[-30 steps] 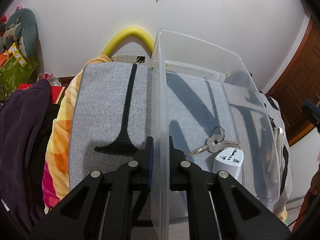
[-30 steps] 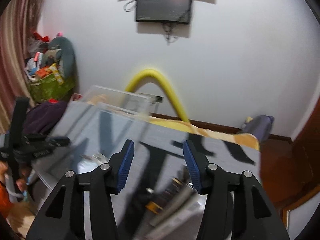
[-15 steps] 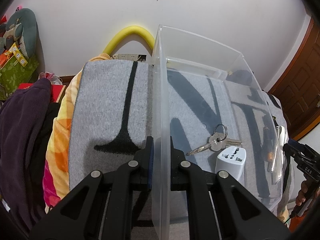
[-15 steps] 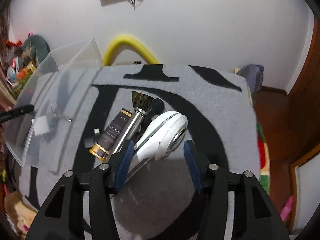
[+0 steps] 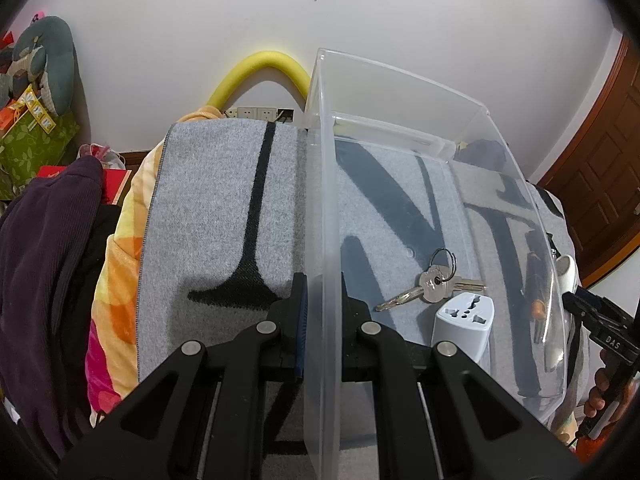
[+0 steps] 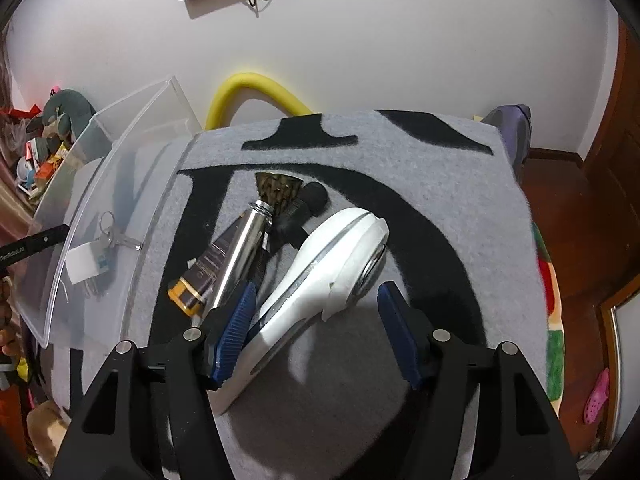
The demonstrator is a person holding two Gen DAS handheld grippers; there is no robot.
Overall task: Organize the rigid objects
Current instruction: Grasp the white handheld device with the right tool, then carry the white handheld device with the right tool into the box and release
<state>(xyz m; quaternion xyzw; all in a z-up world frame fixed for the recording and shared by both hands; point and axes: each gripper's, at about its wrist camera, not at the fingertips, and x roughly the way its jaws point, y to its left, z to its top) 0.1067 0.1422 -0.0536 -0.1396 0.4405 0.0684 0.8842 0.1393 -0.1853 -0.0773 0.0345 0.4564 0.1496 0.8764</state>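
Observation:
My left gripper [image 5: 322, 292] is shut on the near wall of a clear plastic bin [image 5: 400, 92] that rests on a grey blanket. Inside the bin lie a bunch of keys [image 5: 434, 282] and a pale blue travel adapter [image 5: 464, 326]. In the right wrist view my right gripper [image 6: 316, 300] is open and straddles a white handheld device [image 6: 332, 264]. Left of the device lie a silver metal cylinder [image 6: 240, 248], a dark tube with a gold cap [image 6: 200, 276] and a black-handled brush [image 6: 288, 196]. The bin [image 6: 100, 168] stands at the left there.
The grey blanket with black letters [image 6: 440, 208] covers a bed. A yellow foam tube [image 5: 260, 68] arches against the back wall. Dark purple clothes [image 5: 44, 260] lie at the left. A wooden door [image 5: 600, 172] stands at the right.
My right gripper has swung down from facing the wall and moved in over the pile, and now straddles the white device. My left gripper has kept its hold on the bin wall.

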